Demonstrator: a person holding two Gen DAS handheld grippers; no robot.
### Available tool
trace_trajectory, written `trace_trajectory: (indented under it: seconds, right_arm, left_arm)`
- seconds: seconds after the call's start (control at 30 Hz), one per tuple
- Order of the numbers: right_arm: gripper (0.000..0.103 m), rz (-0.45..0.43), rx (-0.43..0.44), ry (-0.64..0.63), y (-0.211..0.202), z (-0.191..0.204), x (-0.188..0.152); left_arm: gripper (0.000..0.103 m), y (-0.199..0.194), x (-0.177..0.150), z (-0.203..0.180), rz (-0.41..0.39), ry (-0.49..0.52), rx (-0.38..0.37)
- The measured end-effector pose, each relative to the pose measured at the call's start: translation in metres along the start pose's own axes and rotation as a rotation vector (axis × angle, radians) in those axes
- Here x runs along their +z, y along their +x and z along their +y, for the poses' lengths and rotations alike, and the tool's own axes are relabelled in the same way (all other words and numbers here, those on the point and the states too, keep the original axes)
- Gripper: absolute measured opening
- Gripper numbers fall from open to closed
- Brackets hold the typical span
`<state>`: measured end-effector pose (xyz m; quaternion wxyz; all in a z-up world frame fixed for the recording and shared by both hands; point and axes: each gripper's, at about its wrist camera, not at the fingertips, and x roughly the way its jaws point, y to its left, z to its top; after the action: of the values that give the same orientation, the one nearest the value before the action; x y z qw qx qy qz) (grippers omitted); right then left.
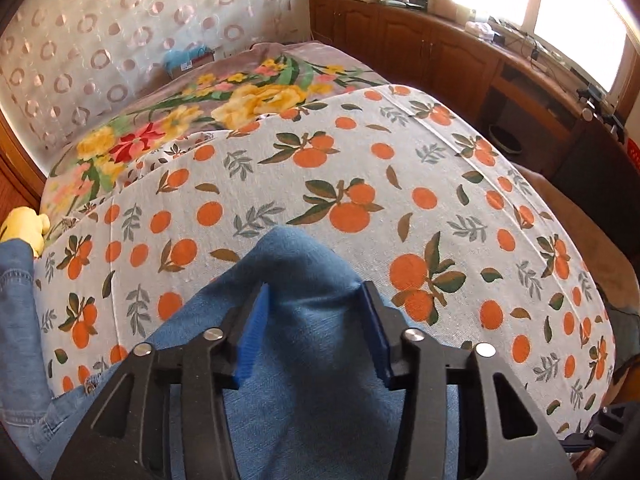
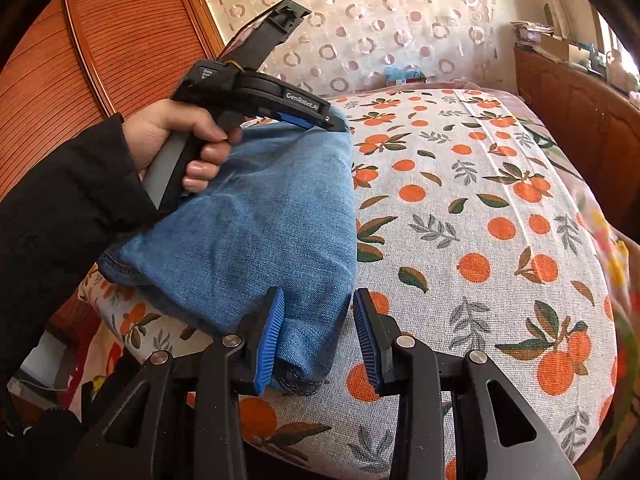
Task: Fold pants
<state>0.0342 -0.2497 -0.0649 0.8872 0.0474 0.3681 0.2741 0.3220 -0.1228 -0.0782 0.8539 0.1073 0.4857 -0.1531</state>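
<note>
The blue denim pants point(image 2: 256, 216) lie in a folded bundle at the near left edge of the bed. In the right wrist view a hand point(image 2: 172, 140) in a black sleeve holds my left gripper point(image 2: 332, 120), shut on the bundle's far top corner and lifting it. In the left wrist view the denim point(image 1: 304, 264) rises in a peak between that gripper's point(image 1: 315, 286) blue pads. My right gripper point(image 2: 316, 292) is shut on the near end of the fold. Denim fills the gap at its fingertips point(image 2: 276, 308), and a short end point(image 2: 304, 364) hangs between the fingers. More denim point(image 1: 16, 312) trails at the left.
The bed wears a white cover with an orange-fruit print point(image 1: 400, 160), over a floral blanket point(image 1: 240, 96) at the far end. A wooden cabinet point(image 1: 440, 48) under the window runs along one side. A slatted wooden door point(image 2: 120, 40) stands on the other side. A yellow soft object point(image 1: 28, 220) lies at the bed's edge.
</note>
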Motion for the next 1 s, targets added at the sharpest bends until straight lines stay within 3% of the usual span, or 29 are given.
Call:
trace_trajectory:
  seconds: [0.1, 0.2, 0.33, 0.47, 0.53, 0.7, 0.73, 0.83, 1.0]
  right_arm:
    - [0.037, 0.000, 0.002, 0.003, 0.001, 0.002, -0.001]
    - [0.037, 0.000, 0.002, 0.004, 0.002, 0.003, -0.001]
    - [0.037, 0.001, 0.002, 0.005, 0.003, 0.003, -0.001]
    - [0.037, 0.003, 0.008, 0.000, 0.003, 0.004, 0.000]
    - [0.037, 0.007, 0.022, -0.002, 0.004, 0.003, 0.000]
    - [0.037, 0.026, 0.040, -0.015, 0.008, 0.004, 0.002]
    - [0.034, 0.031, 0.036, -0.025, 0.009, 0.005, 0.003]
    - [0.011, 0.043, 0.066, -0.037, 0.012, 0.009, 0.005]
    - [0.006, 0.012, 0.069, -0.058, 0.004, 0.016, 0.012]
  left_arm:
    - [0.050, -0.008, 0.004, -0.006, -0.013, -0.004, 0.018]
    - [0.050, -0.017, 0.009, -0.015, -0.034, -0.006, -0.040]
    - [0.050, 0.000, 0.014, -0.028, 0.054, 0.026, 0.054]
    - [0.049, 0.005, 0.014, -0.029, 0.069, 0.037, 0.075]
    - [0.035, 0.007, 0.014, -0.029, 0.068, 0.052, 0.091]
    - [0.017, 0.005, 0.010, -0.022, 0.067, 0.069, 0.071]
    - [0.013, 0.004, 0.009, -0.020, 0.063, 0.062, 0.059]
    - [0.007, 0.000, 0.006, -0.016, 0.043, 0.040, 0.042]
    - [0.006, -0.021, 0.003, -0.008, -0.035, 0.002, 0.016]
